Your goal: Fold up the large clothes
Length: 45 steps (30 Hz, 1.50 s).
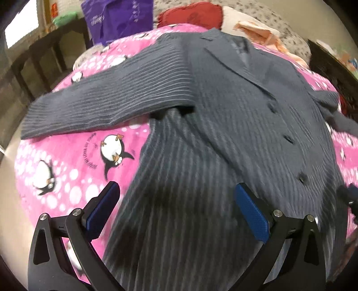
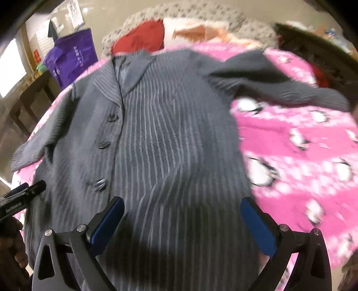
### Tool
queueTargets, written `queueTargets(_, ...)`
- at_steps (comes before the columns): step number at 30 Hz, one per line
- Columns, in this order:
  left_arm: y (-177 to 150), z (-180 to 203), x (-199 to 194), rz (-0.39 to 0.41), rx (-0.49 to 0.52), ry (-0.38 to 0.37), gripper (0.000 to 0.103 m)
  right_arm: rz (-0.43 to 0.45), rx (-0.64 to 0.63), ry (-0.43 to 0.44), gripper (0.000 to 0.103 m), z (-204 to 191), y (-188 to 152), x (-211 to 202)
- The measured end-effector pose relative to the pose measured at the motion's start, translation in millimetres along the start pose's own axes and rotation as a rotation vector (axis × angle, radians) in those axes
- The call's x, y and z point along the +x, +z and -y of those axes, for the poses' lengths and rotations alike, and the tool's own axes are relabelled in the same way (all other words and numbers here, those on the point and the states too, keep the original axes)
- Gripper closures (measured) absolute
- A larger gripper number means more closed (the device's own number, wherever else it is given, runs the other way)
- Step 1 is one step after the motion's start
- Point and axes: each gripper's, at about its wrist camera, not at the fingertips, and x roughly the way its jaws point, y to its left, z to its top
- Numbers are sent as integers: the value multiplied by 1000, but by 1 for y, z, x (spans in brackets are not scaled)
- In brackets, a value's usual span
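Note:
A grey pinstriped jacket (image 1: 223,138) lies front up, buttons showing, on a pink penguin-print blanket (image 1: 67,161). Its left sleeve (image 1: 100,105) stretches out sideways over the blanket. In the right wrist view the jacket (image 2: 161,138) fills the middle and its right sleeve (image 2: 279,87) lies crumpled at the upper right. My left gripper (image 1: 176,190) is open and empty above the jacket's lower left part. My right gripper (image 2: 182,203) is open and empty above the jacket's lower right part. The left gripper's body (image 2: 20,197) shows at the left edge of the right wrist view.
The pink blanket (image 2: 302,156) covers a bed. At its head lie a red pillow (image 1: 192,15) and a grey patterned cover (image 1: 279,24). A purple bag (image 1: 116,20) stands on dark wooden furniture (image 1: 33,67) at the left. Dark furniture (image 1: 331,67) stands at the right.

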Motion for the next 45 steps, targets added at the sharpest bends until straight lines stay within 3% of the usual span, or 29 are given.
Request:
queueTargets(7, -12, 13, -39, 42, 43, -60, 0, 204, -25, -37, 0, -23, -31, -94)
queueTargets(12, -11, 19, -47, 49, 64, -82, 0, 263, -28, -65, 0, -31, -40, -112)
queueTargets(26, -15, 19, -17, -21, 47, -57, 0, 200, -42, -54, 0, -38, -33, -75)
queueTargets(45, 15, 12, 30, -76, 30, -5, 0, 168, -64, -61, 0, -35, 21, -27)
